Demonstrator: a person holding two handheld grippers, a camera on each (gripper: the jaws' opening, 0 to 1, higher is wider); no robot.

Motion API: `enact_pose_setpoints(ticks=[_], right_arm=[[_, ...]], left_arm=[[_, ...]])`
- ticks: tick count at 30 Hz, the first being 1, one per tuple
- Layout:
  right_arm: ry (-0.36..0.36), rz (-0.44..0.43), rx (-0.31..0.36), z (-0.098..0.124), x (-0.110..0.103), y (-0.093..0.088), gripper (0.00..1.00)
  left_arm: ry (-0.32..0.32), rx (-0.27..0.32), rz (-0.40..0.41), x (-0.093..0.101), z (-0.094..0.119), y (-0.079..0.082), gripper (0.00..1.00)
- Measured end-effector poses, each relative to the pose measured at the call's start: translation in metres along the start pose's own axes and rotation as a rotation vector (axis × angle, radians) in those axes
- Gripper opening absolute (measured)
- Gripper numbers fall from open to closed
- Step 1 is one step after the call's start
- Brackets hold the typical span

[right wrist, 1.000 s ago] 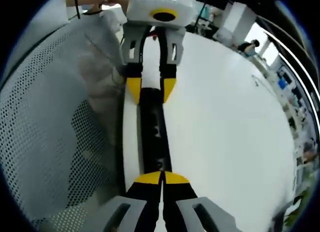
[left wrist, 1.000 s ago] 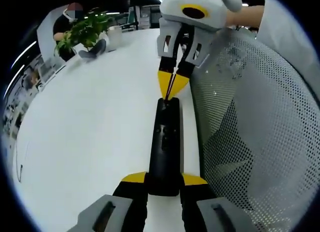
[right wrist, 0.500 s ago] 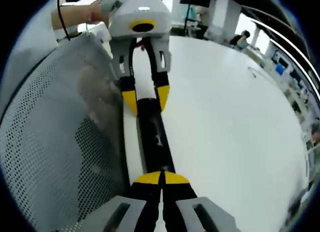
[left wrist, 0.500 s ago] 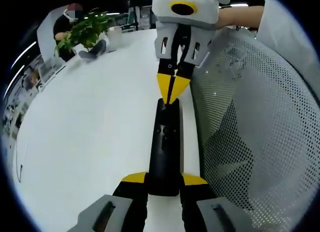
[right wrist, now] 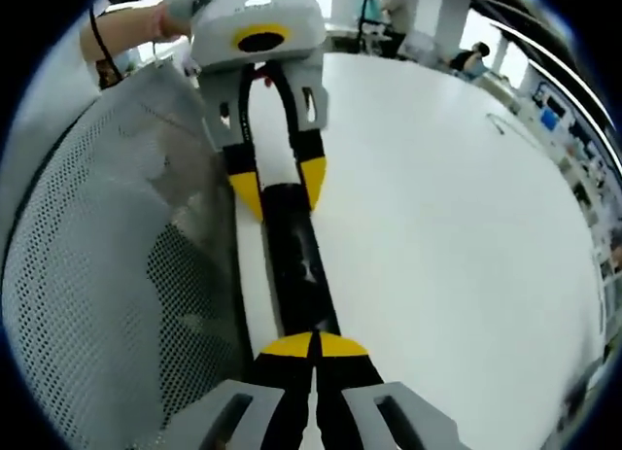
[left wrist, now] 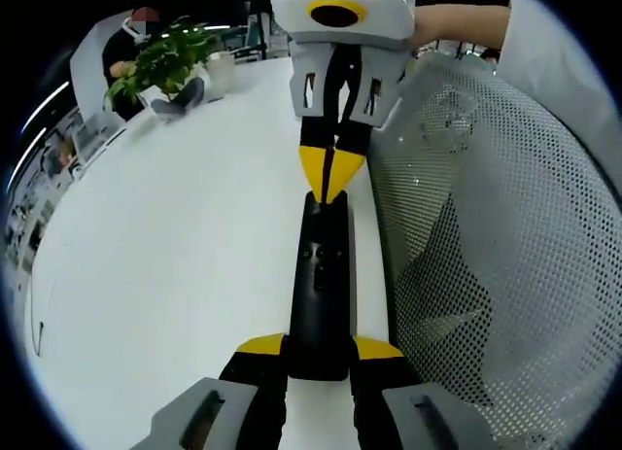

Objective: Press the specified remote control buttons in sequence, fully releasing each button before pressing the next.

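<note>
In the left gripper view, a potted plant stands at the far left edge of the white table, with a seated person behind it. Nearer the middle, the long black remote control lies lengthwise on the table, close to its right edge. The left gripper rises from the bottom of this view with its yellow-tipped jaws spread just to the width of the remote, one on each side of its near end and pressed against it, so it is holding the remote steady. At the remote's far end the right gripper comes down from above, its two yellow tips brought together into a single point that touches the top face of the remote near that end. To the right of the table edge is a white perforated mesh surface. In the right gripper view the mesh surface is on the left, and the remote control runs up the middle of the table. The right gripper has its jaws fully together, tips resting on the near end of the remote, while the left gripper straddles the far end with its jaws clamped on the remote's sides.
</note>
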State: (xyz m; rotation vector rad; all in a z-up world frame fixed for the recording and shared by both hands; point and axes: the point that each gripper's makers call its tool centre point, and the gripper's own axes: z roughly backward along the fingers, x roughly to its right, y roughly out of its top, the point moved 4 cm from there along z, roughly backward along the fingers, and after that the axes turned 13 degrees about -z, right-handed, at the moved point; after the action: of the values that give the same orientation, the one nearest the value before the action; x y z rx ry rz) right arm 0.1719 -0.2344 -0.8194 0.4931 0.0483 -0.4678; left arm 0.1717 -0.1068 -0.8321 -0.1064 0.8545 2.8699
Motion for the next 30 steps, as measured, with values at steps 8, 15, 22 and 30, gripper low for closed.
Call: enact_pose_setpoints(ticks=[8, 15, 22, 30], right_arm=[[-0.029, 0.01, 0.107, 0.001, -0.002, -0.004, 0.0], [-0.045, 0.055, 0.088, 0.0, -0.003, -0.002, 0.0], [-0.028, 0.134, 0.076, -0.006, -0.006, 0.007, 0.0], [0.01, 0.167, 0.053, -0.006, -0.011, 0.008, 0.0]], left_arm=[[0.003, 0.005, 0.003, 0.0, 0.0, 0.0, 0.24], [0.001, 0.002, 0.0, 0.0, 0.0, 0.0, 0.24], [0.003, 0.003, 0.003, 0.0, 0.0, -0.001, 0.24], [0.004, 0.008, 0.004, 0.0, 0.0, -0.001, 0.24]])
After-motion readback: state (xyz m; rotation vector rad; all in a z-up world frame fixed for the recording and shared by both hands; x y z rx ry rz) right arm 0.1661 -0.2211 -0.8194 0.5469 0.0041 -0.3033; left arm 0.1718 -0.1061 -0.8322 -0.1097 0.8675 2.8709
